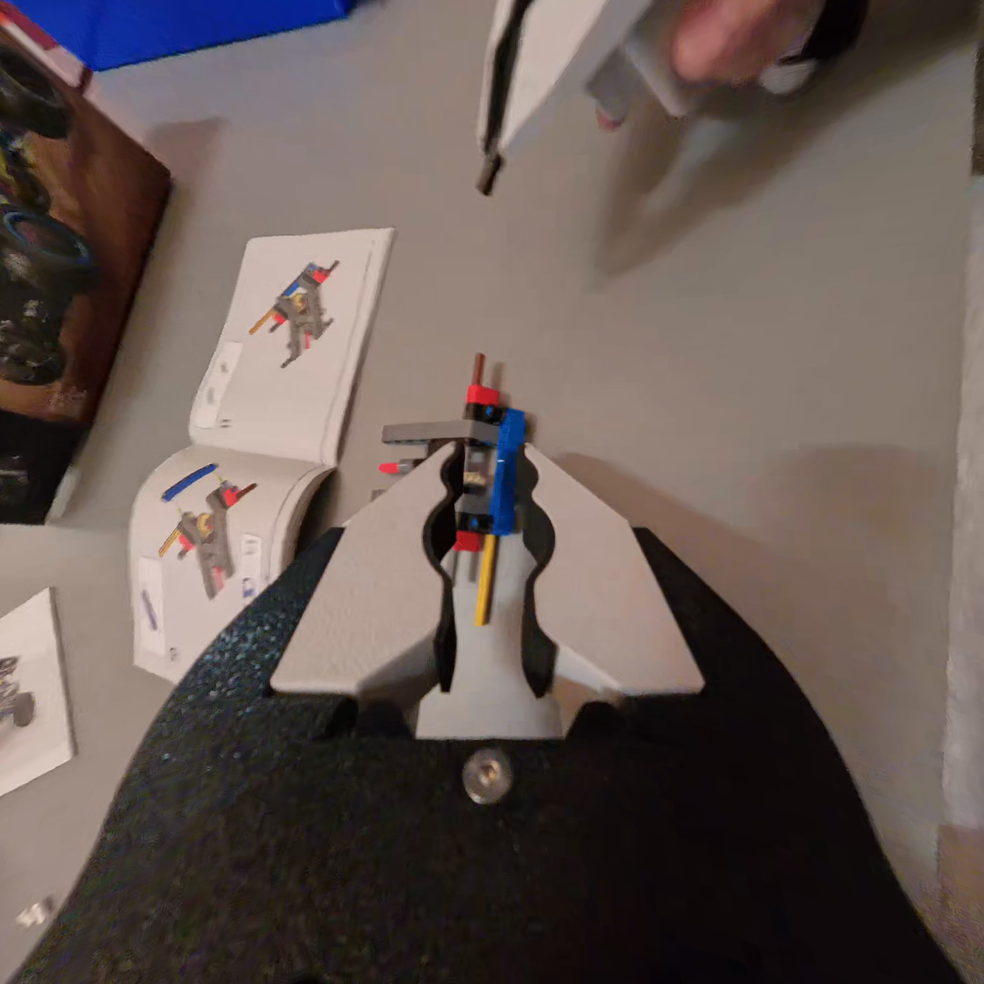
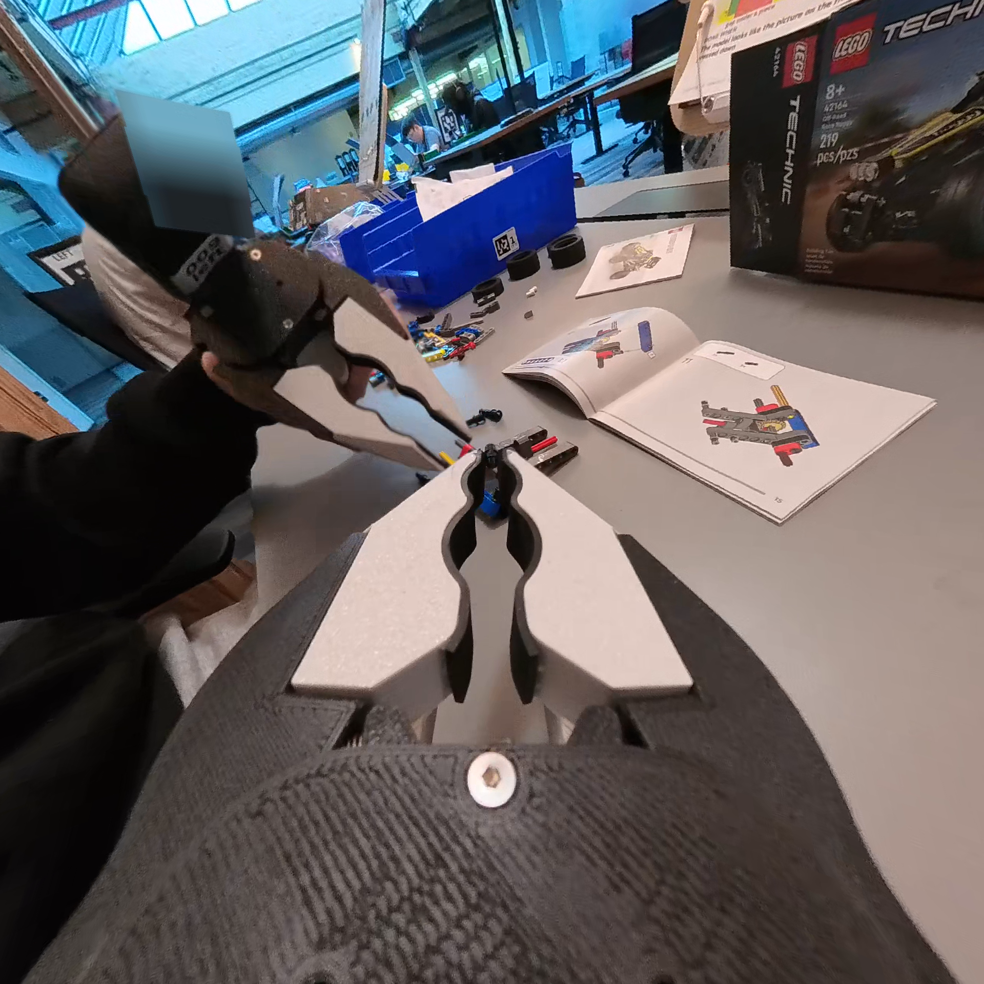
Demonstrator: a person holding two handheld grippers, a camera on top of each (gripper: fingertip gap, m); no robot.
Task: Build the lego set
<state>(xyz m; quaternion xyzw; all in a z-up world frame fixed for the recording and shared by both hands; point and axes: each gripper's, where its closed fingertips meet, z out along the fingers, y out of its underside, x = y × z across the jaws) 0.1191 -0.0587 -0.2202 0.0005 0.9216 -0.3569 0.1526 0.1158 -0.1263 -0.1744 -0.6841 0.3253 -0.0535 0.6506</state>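
Left wrist view: the left gripper [image 1: 487,458] has its jaws clamped on a small lego assembly [image 1: 490,468] held above a grey table [image 1: 692,346]. The assembly has a blue beam on its right side, red and grey parts, a yellow axle pointing back between the fingers and a brown axle pointing away. An open booklet [image 1: 266,426] lies on the table to the left. Far off, at the top, the right gripper [image 1: 487,170] appears blurred, with a small dark pin at its tip.

Right wrist view: the right gripper [image 2: 491,458] has its jaws together on a small black pin [image 2: 490,457] at the tips — just beside the tip of the left gripper [image 2: 460,444], which comes in from the left. Loose pieces [image 2: 452,335], black tyres [image 2: 543,258] and a blue bin [image 2: 468,234] sit farther off; the booklet [image 2: 719,404] and the set's box [image 2: 862,149] are to the right.
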